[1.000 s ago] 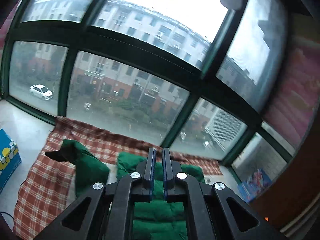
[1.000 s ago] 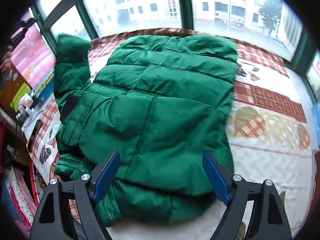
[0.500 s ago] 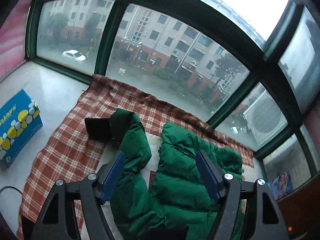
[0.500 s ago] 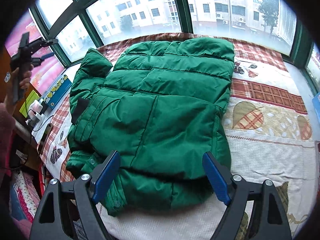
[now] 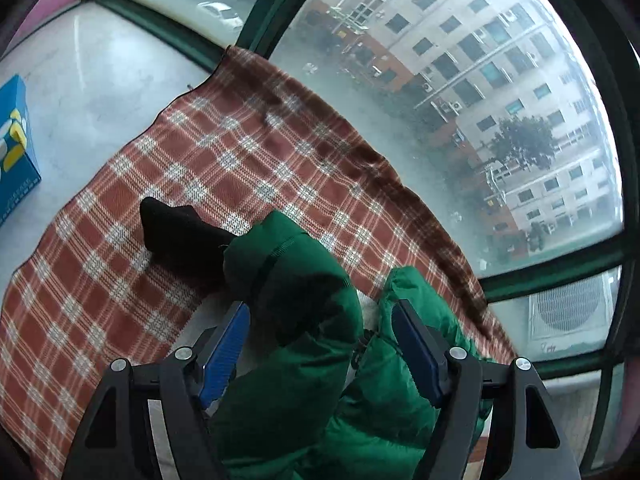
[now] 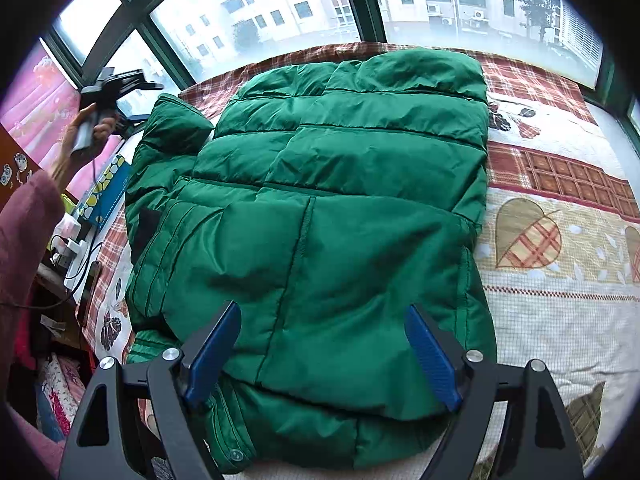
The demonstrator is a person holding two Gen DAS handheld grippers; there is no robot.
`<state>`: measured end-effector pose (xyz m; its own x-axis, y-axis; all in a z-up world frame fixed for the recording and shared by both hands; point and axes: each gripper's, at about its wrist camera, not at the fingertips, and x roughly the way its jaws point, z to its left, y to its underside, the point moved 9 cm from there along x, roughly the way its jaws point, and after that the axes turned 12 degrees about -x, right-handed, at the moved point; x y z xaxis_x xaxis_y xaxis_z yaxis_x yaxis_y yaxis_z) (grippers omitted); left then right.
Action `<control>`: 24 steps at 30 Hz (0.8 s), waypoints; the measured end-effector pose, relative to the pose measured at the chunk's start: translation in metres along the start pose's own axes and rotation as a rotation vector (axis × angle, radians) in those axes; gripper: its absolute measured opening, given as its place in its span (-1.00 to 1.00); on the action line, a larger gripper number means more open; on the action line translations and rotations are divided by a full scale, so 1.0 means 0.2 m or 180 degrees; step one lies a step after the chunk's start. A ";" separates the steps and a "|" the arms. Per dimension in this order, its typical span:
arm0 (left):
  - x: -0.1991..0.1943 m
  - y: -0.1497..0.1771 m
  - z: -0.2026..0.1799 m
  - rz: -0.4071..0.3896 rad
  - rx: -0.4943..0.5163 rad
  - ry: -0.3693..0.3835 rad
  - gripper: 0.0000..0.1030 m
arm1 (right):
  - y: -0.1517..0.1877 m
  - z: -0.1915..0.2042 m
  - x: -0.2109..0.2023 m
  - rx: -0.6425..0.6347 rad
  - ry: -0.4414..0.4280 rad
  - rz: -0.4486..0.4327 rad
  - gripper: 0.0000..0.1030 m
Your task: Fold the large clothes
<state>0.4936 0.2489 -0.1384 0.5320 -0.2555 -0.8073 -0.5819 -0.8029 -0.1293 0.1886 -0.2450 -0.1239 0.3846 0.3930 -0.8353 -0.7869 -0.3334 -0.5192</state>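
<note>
On the bed, both open tongs point(image 5: 320, 344) point(image 6: 320, 344) hover over the green coat point(image 6: 340, 208); next, grab the left sleeve point(image 5: 296, 292).

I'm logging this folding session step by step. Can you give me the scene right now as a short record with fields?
garment: green puffer jacket, lying flat, partly folded
surface: bed with plaid blanket and leaf-print quilt
sleeve: green sleeve with black cuff, lying beside the jacket body
left claw: open, sleeve between its fingers, pads not pressing
right claw: open, over the jacket's near edge, holding nothing
beside bed: blue box on the white sill
background: green-framed window, apartment buildings outside
</note>
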 end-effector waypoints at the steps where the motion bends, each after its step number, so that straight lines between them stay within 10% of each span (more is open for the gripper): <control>1: 0.04 -0.02 0.00 0.0045 -0.0110 0.0020 0.51 | -0.01 0.00 0.01 -0.0005 -0.0019 0.0001 0.78; 7: 0.27 -0.02 0.09 0.0509 -0.0821 0.0289 0.39 | -0.02 -0.02 0.07 0.0025 -0.0016 0.0068 0.78; 11: 0.22 -0.04 0.07 0.0373 -0.0568 0.0525 -0.26 | -0.02 -0.04 0.06 0.0067 -0.0005 0.0028 0.78; 24: -0.91 0.27 -0.18 -0.0707 0.0676 0.1330 -0.40 | 0.02 0.02 -0.22 0.0098 0.0071 -0.0389 0.78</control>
<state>0.3887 0.2322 0.0221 0.8319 -0.3193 -0.4538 -0.5158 -0.7464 -0.4205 0.1669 -0.2591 -0.0886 0.4890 0.4099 -0.7700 -0.7478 -0.2575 -0.6119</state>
